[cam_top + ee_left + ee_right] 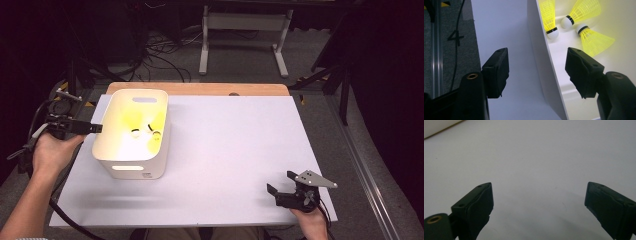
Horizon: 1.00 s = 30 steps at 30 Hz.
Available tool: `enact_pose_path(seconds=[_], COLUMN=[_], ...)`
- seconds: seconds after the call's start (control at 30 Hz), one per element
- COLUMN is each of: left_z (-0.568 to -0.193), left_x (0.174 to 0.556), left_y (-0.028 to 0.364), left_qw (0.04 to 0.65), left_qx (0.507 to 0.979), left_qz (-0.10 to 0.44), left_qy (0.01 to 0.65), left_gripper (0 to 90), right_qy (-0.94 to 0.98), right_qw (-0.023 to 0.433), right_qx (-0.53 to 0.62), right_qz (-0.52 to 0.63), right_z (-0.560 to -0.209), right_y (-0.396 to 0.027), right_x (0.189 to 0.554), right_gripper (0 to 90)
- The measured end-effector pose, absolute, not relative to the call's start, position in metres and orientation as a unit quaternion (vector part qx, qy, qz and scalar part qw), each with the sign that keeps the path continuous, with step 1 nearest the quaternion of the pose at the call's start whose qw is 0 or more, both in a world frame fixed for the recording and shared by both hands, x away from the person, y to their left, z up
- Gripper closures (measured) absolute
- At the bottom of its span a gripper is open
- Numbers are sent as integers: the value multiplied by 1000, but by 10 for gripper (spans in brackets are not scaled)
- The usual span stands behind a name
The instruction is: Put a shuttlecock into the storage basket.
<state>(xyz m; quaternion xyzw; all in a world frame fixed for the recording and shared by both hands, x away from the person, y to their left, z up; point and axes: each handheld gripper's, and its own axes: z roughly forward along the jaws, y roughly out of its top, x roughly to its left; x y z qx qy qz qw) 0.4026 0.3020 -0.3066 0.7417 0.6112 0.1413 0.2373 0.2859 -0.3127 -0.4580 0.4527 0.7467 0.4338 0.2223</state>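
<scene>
Left gripper (537, 71) agape astride near wall of white plastic bin (131, 165) at table's left, wall untouched; centre, then clamp squarely; right gripper (539, 202) agape, idle.

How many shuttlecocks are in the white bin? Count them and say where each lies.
3. All lie on the floor of the white bin: one shuttlecock against the near wall, a second beside it, a third next to those. None seem hidden.

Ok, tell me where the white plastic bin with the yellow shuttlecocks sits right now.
In the high view the white plastic bin stands on the white table, left side, its left wall between the open left gripper fingers; three yellow shuttlecocks lie inside.
</scene>
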Motion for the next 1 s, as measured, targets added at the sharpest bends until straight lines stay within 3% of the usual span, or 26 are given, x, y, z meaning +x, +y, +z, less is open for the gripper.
enact_pose_path(seconds=[1.0], left_z=[-317], left_x=[401], left_y=[316], left_qw=[233], left_qx=[725], left_qz=[144], left_qy=[632], left_gripper=[363], right_qy=[747], right_qw=[221], right_qx=[453], right_qz=[434], right_z=[-458], right_y=[-313], right_x=[286], right_gripper=[88])
